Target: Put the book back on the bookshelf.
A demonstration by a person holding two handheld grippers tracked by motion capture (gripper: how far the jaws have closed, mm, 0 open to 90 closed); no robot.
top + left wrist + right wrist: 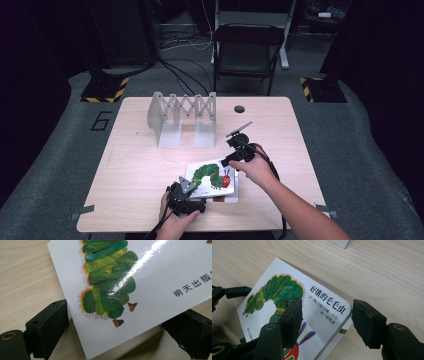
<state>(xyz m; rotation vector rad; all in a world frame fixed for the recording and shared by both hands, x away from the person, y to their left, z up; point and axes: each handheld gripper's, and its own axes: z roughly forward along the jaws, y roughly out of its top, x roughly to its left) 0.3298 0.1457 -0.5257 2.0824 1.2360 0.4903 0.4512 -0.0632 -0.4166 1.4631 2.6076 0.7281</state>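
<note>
Two grippers at one book (214,179) | book flat on table (140,165), near front edge; left gripper (112,335) fingers open — straddling its corner; right gripper (325,322) fingers open — over its opposite end

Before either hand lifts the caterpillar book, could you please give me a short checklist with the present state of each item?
1. Left tongs open around the book corner: ok.
2. Left tongs gripping the book: not ok, jaws apart.
3. Right tongs open over the book's edge: ok.
4. Right tongs closed on the book: not ok.
5. Book lying flat on the table: cannot tell.
6. Rack apart from the book: ok.
</note>
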